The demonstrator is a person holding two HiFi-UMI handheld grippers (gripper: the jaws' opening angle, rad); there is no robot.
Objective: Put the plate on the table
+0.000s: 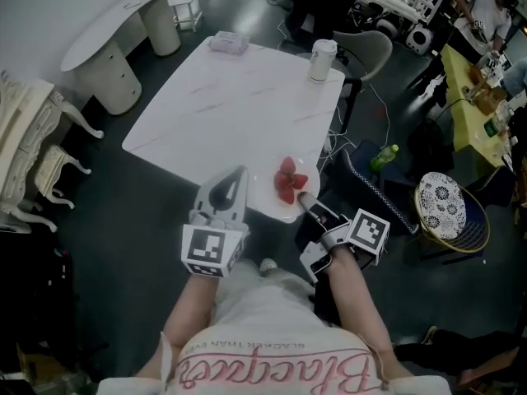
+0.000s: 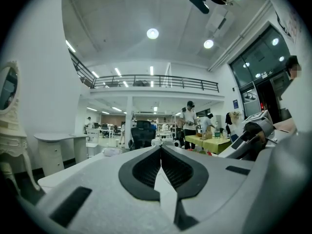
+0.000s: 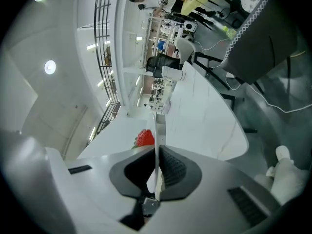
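1. The floor was dark grey, pretty plain.
2. A white curved console stood by the wall, with ornate cream chairs nearby.
3. Round ceiling lights glowed above a railed balcony.

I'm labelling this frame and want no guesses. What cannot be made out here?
- Whether the plate lies flat on the table or hangs past its edge: white on white in the head view, edge-on in the right gripper view.
- How many strawberries: small in the head view. The right gripper, shut on the plate's rim, hides most of them in its own view.
- What the cup holds: too small.
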